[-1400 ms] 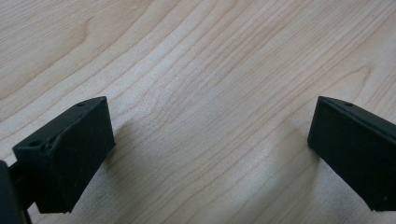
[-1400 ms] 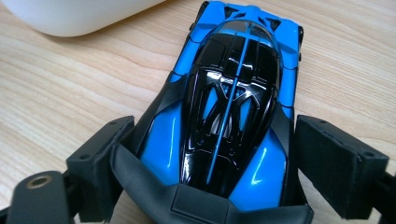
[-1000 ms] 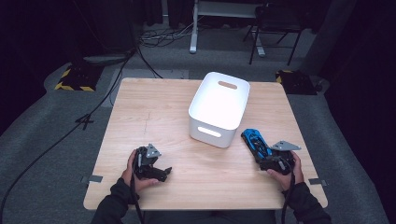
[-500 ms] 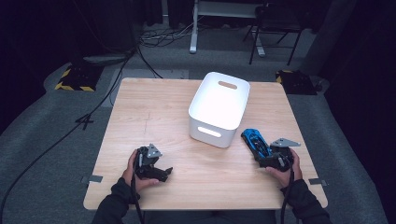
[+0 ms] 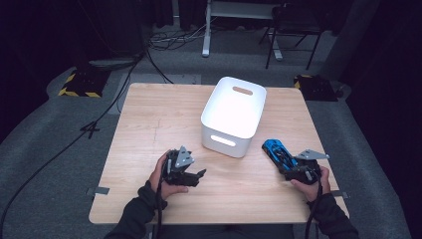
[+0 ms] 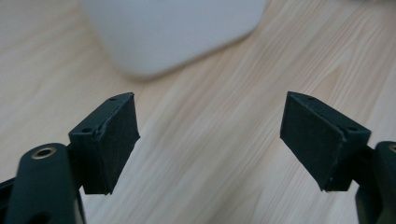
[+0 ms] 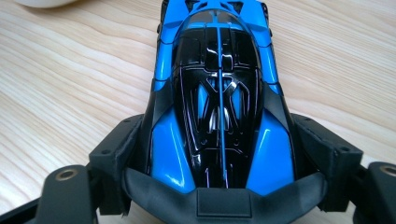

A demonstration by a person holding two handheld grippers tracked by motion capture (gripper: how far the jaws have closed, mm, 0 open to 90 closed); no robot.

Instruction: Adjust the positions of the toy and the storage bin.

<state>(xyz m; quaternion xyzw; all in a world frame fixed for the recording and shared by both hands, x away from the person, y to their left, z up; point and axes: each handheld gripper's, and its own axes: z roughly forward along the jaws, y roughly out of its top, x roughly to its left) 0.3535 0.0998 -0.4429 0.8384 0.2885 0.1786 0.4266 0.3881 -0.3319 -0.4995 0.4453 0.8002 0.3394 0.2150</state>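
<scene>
Holding my left tool (image 5: 199,174) low over bare wood at the near-left of the table (image 5: 149,124), jaws spread wide, nothing between them; its own view has the white bin's (image 6: 177,32) rounded wall ahead, out of focus. Bin (image 5: 233,115) sits mid-table, open top, handle slots on its end walls, looks empty. Right of it the blue toy car (image 5: 276,152) rests on the wood, long axis running away from me and a bit left, far end near the bin's right corner. My right tool (image 5: 288,166) has its jaws clamped on the car's (image 7: 219,102) near end, one pad on each flank. Right hand owns the move; bin is up and left. Beyond the table: grey floor, cables, chair, dark room.
</scene>
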